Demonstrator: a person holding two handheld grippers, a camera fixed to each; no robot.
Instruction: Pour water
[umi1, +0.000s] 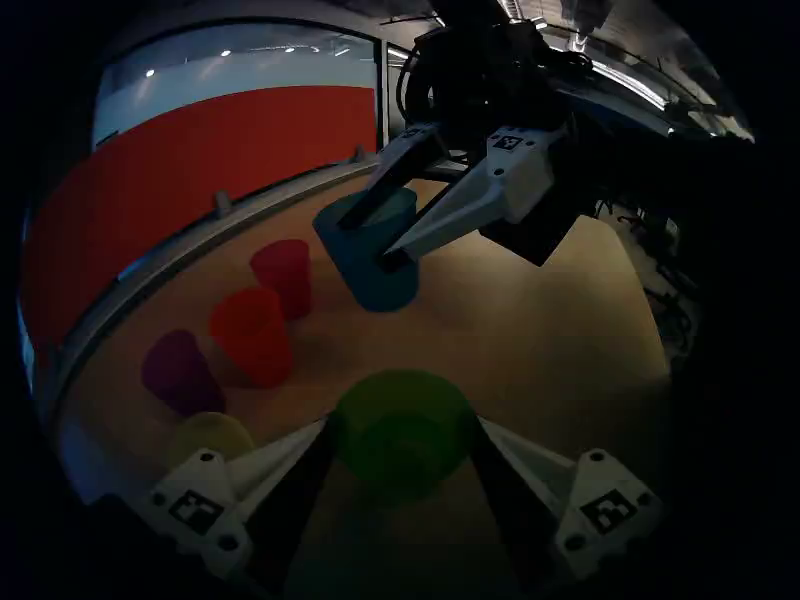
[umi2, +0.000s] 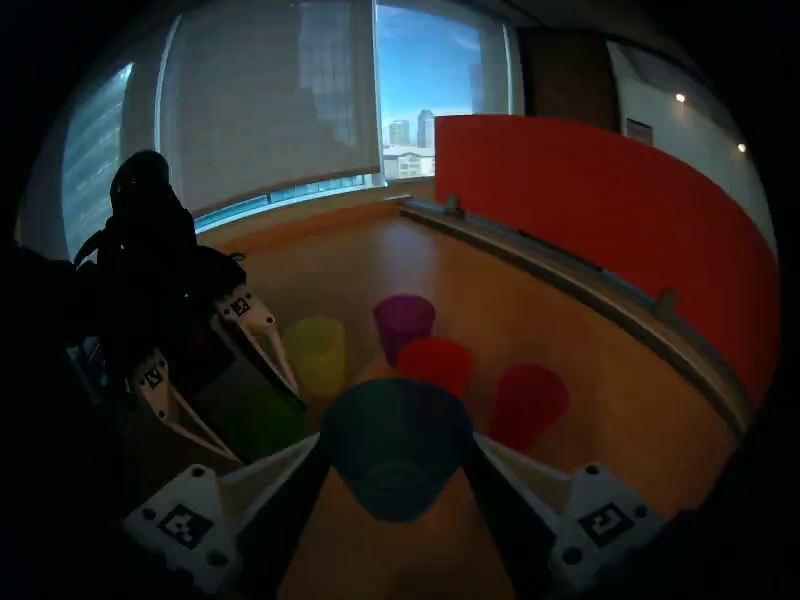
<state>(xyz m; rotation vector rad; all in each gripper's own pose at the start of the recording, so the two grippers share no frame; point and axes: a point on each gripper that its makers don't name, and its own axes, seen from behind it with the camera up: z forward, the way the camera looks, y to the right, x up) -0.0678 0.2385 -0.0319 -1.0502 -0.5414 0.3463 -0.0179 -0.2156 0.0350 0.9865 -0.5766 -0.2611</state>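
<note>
Left gripper view, bottom centre: left gripper (umi1: 400, 422) clamped on green cup (umi1: 400, 455), one finger pressed to each side. Upper centre: right gripper (umi1: 372, 240) closed on blue cup (umi1: 378, 285), both fingers against its wall, cup leaning a little above wooden table (umi1: 540, 330). Cannot tell whether resting on the wood or lifted. Left of centre, upright and apart from one another: pink cup (umi1: 283, 272) farthest back, red cup (umi1: 252, 335) just in front of it, purple cup (umi1: 180, 372) lower left, yellow cup (umi1: 210, 437) near the bottom left finger. Red partition (umi1: 200, 170) across the upper left.

Right gripper view, bottom centre: blue cup held between both fingers of right gripper. Left of centre: left gripper gripping green cup, with yellow cup just beyond it. Window (umi2: 430, 90) at top centre.
</note>
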